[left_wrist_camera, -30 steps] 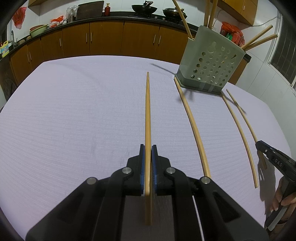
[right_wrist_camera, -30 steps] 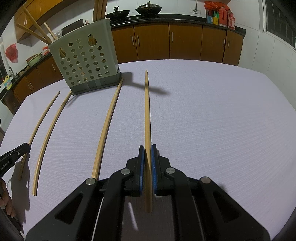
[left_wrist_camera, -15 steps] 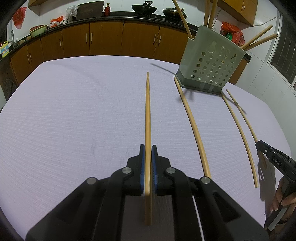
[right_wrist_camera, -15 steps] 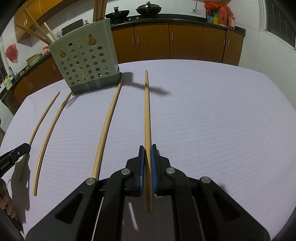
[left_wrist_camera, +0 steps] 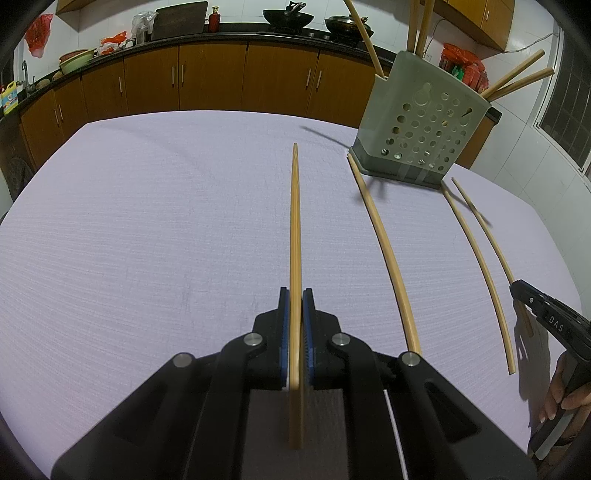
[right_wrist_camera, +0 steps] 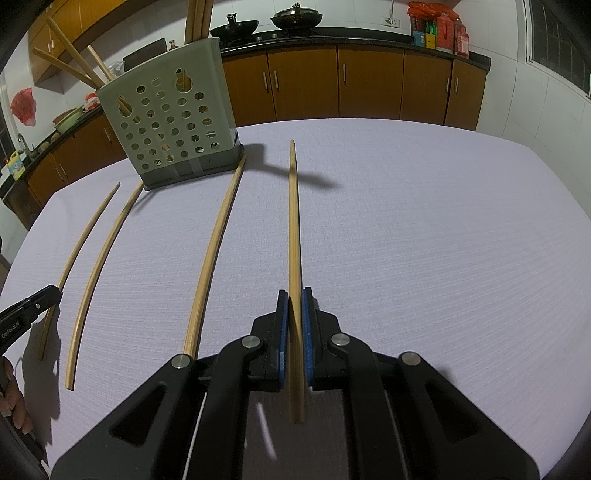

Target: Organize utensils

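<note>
My left gripper [left_wrist_camera: 294, 295] is shut on a long bamboo chopstick [left_wrist_camera: 295, 221] that points forward above the table. My right gripper [right_wrist_camera: 291, 295] is shut on another bamboo chopstick [right_wrist_camera: 293, 221], also pointing forward. A grey perforated utensil holder [left_wrist_camera: 421, 125] stands at the far right in the left wrist view, with several chopsticks in it. It shows at the far left in the right wrist view [right_wrist_camera: 170, 125]. Three loose chopsticks lie on the table: one [left_wrist_camera: 384, 243] beside the holder's corner and two [left_wrist_camera: 476, 254] further right. The right gripper's tip shows in the left wrist view [left_wrist_camera: 517, 286].
The table [left_wrist_camera: 147, 240] has a pale lilac cloth. Wooden kitchen cabinets [left_wrist_camera: 214, 85] and a dark counter with woks [left_wrist_camera: 288, 14] run behind it. The left gripper's tip [right_wrist_camera: 51, 293] shows at the left edge of the right wrist view, over the outermost loose chopstick [right_wrist_camera: 85, 236].
</note>
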The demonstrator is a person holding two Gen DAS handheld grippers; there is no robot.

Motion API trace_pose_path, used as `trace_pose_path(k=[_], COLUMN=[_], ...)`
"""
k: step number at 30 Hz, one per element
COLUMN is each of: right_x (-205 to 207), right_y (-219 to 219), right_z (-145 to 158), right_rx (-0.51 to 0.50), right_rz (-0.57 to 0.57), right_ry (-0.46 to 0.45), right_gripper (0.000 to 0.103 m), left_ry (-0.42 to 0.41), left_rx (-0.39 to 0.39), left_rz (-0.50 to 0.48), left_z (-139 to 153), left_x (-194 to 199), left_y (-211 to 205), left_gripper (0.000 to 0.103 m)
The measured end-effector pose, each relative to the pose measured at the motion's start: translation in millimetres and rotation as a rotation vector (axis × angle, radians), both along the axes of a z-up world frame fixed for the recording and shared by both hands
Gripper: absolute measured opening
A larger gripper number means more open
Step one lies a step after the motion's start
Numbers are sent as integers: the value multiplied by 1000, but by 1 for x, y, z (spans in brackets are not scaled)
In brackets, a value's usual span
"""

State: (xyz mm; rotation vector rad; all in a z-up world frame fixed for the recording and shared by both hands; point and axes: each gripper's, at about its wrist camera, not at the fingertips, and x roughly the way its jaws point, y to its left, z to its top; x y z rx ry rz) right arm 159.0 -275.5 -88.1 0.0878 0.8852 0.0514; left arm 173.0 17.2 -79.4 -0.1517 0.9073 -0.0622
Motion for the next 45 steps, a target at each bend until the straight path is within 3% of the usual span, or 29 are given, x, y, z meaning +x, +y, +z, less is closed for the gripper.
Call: trace_pose_path(k=[18, 23, 32, 36, 45], right_x=[0, -5, -13, -25, -34], right_y=[0, 2, 1, -2, -2], right_z=[0, 1, 5, 31, 105], right_rx=[3, -16, 13, 2, -4], right_rz=[0, 13, 20, 19, 4], right_ry=[0, 0, -9, -98, -315], right_gripper=[9, 9, 8, 8, 8], left_ry=[-1, 0, 1, -58, -291], left_rx=[-1, 67, 69, 59, 70], left_rz=[-1, -24, -42, -44, -27], left_z=[-1, 0, 2, 22, 108], left_x=[1, -4, -10, -19, -29], left_y=[0, -6, -5, 0, 8], left_gripper=[9, 9, 8, 8, 8])
